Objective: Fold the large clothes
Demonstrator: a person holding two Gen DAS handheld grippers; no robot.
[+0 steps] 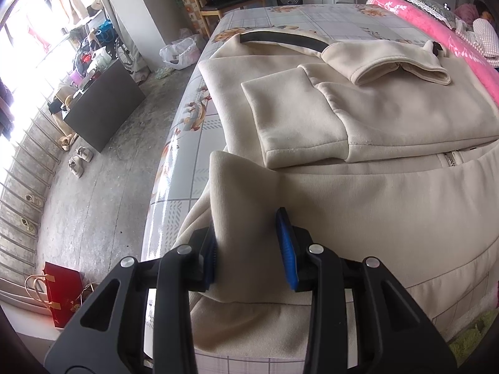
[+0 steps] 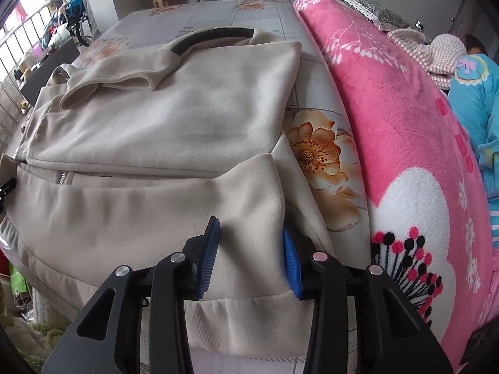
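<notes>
A cream zip-up jacket (image 1: 358, 115) lies on the bed with both sleeves folded across its body and its dark collar at the far end. Its near hem part is lifted and folded toward the middle. My left gripper (image 1: 249, 249) has its blue pads on either side of a raised fold at the jacket's left hem corner (image 1: 240, 187), with cloth filling the gap. My right gripper (image 2: 249, 252) stands the same way on the right hem corner (image 2: 255, 193) of the jacket (image 2: 174, 115). The zipper (image 2: 62, 176) shows near the middle.
The bed sheet with orange flowers (image 2: 315, 152) lies under the jacket. A pink blanket (image 2: 405, 162) runs along the right side, with a person in blue (image 2: 477, 99) beyond it. Left of the bed is concrete floor with shoes (image 1: 79, 162), a dark cabinet (image 1: 103, 106) and a red bag (image 1: 62, 296).
</notes>
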